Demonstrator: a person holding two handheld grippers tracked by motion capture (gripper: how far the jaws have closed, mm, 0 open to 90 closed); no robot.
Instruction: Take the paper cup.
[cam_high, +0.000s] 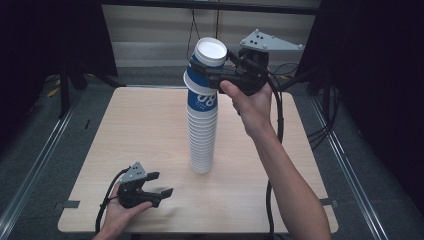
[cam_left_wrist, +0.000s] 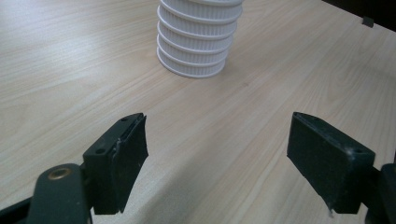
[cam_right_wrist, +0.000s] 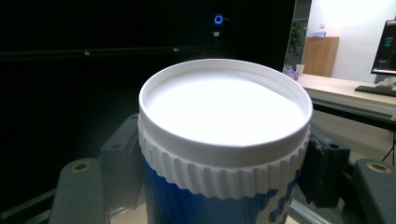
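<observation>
— The right hand-held gripper (cam_high: 216, 70) is clamping its jaws on the top cup (cam_high: 206, 62), tilted, at the head of the cup stack (cam_high: 202, 135).
— And around it?
— The stack is standing mid-tabletop (cam_high: 125, 130). The left hand-held gripper (cam_high: 159, 183) is resting wide open, holding nothing, near the stack's base; nothing is lying between them.

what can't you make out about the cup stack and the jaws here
- Top cup in the right gripper view: its lower body is cut off by the bottom edge; its bottom rim hides most of each pad of the right gripper.
- Cup stack in the left gripper view: the upper part is cut off by the top edge.
- Blue print in the high view: too small to read.
- Left gripper: jaws open, nothing between.
</observation>
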